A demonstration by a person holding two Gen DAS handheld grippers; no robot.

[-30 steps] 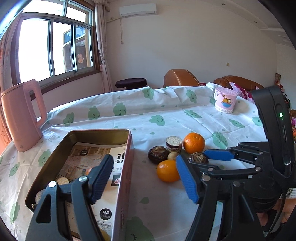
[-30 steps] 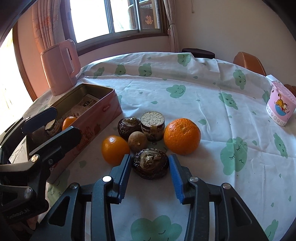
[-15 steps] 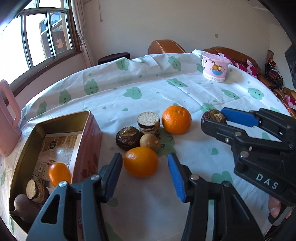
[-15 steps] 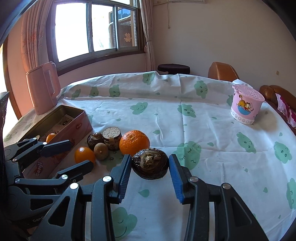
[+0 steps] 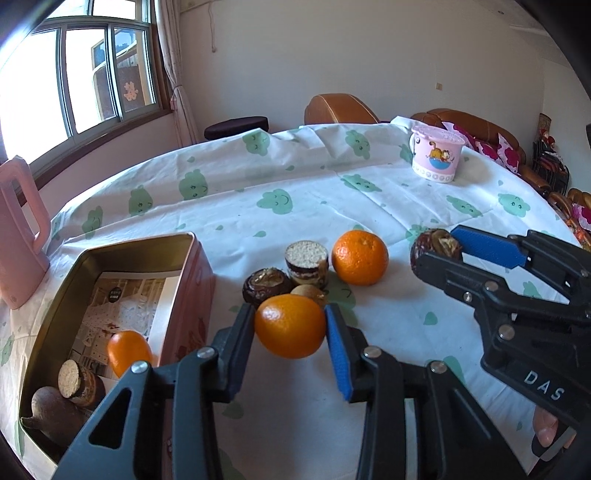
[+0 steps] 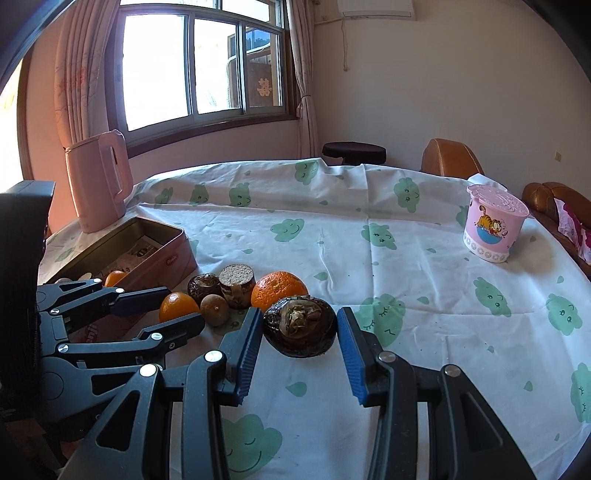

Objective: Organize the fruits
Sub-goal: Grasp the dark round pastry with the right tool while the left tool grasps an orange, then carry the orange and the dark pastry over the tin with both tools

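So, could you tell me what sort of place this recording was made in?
Most likely a home living or dining room: a table under a white tablecloth printed with green clouds, tan leather seating behind it, a curtained window, and a wall air conditioner.

The pink plastic kettle (image 5: 18, 236) is cut by the picture's left edge. Behind the small orange (image 5: 290, 325), a small tan round fruit (image 5: 309, 292) is mostly hidden. Print on the paper sheet (image 5: 127, 306) lining the rectangular pink tin (image 5: 192, 295) is too small to read.
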